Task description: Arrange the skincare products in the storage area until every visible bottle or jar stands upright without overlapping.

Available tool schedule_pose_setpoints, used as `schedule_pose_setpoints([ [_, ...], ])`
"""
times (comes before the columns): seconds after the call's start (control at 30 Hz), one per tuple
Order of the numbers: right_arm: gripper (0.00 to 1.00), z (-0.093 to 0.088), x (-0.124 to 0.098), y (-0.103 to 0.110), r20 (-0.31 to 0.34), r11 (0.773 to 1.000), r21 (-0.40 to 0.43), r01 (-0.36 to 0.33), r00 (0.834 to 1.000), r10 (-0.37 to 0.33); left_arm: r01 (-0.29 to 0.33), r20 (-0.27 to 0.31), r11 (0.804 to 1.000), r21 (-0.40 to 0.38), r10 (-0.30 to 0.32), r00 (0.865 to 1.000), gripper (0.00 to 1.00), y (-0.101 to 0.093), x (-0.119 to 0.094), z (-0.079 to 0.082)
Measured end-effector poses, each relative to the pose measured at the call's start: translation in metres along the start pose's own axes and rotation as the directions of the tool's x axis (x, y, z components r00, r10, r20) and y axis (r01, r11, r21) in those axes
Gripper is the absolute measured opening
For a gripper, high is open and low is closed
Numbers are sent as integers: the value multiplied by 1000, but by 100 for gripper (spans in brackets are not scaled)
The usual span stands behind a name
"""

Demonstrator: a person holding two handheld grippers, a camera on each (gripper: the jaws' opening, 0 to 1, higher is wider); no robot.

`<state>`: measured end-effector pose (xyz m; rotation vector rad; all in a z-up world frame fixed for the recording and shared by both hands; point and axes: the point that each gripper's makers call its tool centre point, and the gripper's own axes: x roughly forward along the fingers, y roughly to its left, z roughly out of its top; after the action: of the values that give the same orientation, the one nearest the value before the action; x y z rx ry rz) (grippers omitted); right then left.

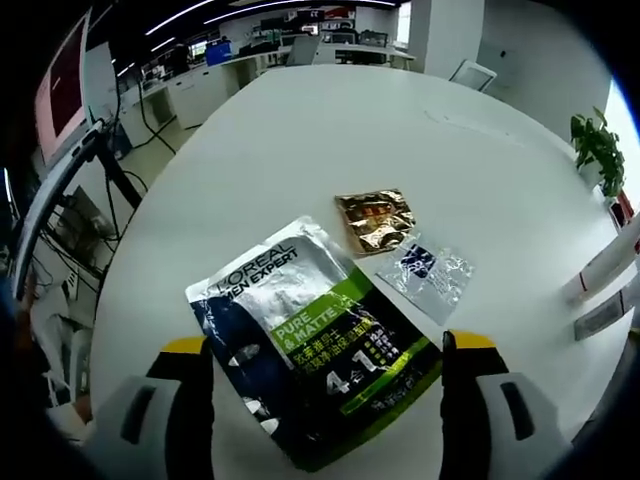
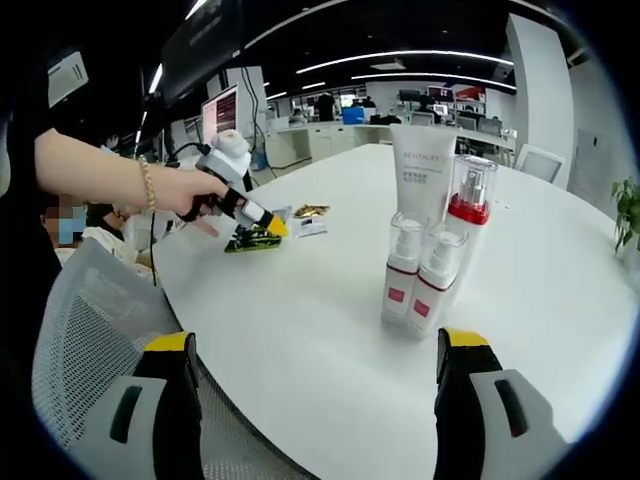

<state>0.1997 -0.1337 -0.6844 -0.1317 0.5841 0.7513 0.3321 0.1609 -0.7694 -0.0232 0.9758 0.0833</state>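
Left gripper (image 1: 325, 350), jaws apart, straddles a silver-green foil sachet (image 1: 312, 353); right gripper (image 2: 315, 350), open, apparently short of four white upright bottles (image 2: 432, 250) on the white surface (image 2: 300, 330).

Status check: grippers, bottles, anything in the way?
Left gripper open over sachet. Right gripper open, empty. Bottles and tube upright, clustered. Table between is bare.

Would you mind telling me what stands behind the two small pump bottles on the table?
Behind the two small pump bottles stand a tall white tube and a clear bottle with a red collar, all upright on the white table. Their lower parts are covered by the pump bottles.
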Motion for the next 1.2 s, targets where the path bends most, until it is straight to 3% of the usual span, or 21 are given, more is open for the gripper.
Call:
schedule_pose_setpoints([
  [0.33,98,0,0,0,-1,1000,1,-1,1000,1,1,-12,1000,7,-1,1000,87,2,2,-1],
  [0.47,98,0,0,-1,2,1000,3,1,1000,-2,-28,-11,999,16,28,1000,88,9,-3,-8],
  [0.63,98,0,1,0,0,1000,-2,0,1000,0,-19,-17,999,-43,18,1000,89,13,0,-14],
  [0.77,98,0,1,0,1,1000,-1,0,1000,0,-17,12,999,-27,18,1000,90,15,-1,-13],
  [1.0,98,0,1,0,-1,1000,-6,-2,1000,2,-10,52,1000,-15,10,999,79,16,-6,-11],
  [1.13,98,0,1,1,-1,1000,-8,-3,1000,3,9,109,998,70,-17,994,68,8,-13,-6],
  [1.2,98,0,1,1,0,1000,-11,-3,1000,3,2,102,999,50,-7,995,66,9,-11,-11],
])
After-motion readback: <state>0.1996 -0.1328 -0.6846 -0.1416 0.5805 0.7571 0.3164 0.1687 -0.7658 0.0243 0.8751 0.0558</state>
